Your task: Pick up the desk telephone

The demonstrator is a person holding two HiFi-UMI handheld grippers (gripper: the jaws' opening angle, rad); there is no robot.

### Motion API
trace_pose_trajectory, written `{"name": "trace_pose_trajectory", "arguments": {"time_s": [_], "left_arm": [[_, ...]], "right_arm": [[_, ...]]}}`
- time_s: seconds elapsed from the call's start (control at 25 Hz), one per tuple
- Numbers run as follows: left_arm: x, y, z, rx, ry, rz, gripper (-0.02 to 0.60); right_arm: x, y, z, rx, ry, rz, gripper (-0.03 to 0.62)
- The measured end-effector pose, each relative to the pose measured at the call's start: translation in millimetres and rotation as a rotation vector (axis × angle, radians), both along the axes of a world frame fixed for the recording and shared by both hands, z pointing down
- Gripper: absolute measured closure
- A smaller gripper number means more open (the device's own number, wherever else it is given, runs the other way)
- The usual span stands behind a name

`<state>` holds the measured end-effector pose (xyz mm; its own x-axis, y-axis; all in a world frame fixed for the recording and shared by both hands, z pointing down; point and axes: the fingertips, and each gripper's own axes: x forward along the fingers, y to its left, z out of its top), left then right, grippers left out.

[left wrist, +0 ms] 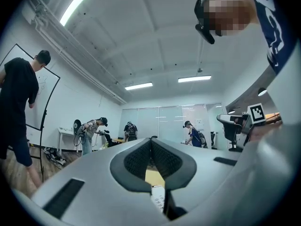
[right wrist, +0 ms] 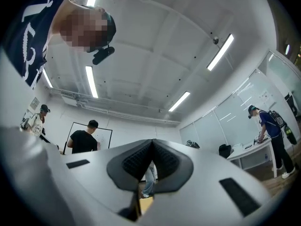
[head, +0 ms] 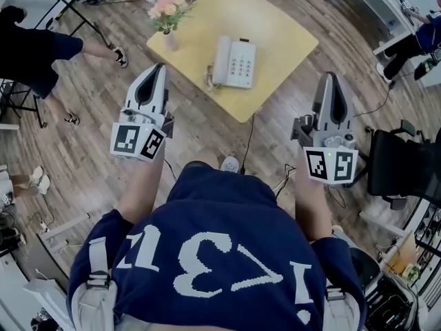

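Observation:
A white desk telephone with its handset on the cradle lies on a small yellow table ahead of me. Its coiled cord hangs off the near left side. My left gripper is shut and empty, held in the air near the table's near left corner. My right gripper is also shut and empty, off the table's right side. In the left gripper view the closed jaws tilt upward, with a sliver of the telephone below them. The right gripper points up at the room.
A pink flower vase stands at the table's left corner. A black cable runs down from the table to the wooden floor. A black chair is at the right. People stand around the room, one at the left.

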<state>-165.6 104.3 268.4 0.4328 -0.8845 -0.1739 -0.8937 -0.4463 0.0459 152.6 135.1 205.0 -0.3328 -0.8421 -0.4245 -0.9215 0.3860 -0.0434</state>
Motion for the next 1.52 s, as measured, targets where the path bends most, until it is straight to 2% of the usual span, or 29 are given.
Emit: {"name": "trace_pose_trajectory", "arguments": {"time_s": [0.32, 0.56, 0.68, 0.8, 1.12, 1.32, 1.52], "left_arm": [[24, -34, 16, -0.019, 0.008, -0.01, 0.565], [30, -96, 15, -0.01, 0.023, 0.016, 0.565], [24, -133, 20, -0.03, 0.039, 0.054, 0.565], [25, -171, 27, -0.05, 0.023, 0.092, 0.565], [53, -253, 37, -0.071, -0.045, 0.206, 0.565], [49, -285, 53, -0.13, -0.028, 0.165, 0.565], [45, -289, 58, -0.143, -0.019, 0.119, 0.565]], "right_arm": [[24, -37, 15, -0.022, -0.032, -0.016, 0.574], [23, -89, 15, -0.028, -0.035, -0.011, 0.574], [6, -119, 10, -0.026, -0.007, -0.015, 0.574], [-8, -154, 9, -0.041, 0.025, -0.01, 0.574], [-2, -256, 32, -0.145, 0.036, 0.044, 0.574], [7, -286, 48, -0.191, 0.032, 0.071, 0.574], [6, -303, 61, -0.233, 0.037, 0.032, 0.574]]}}
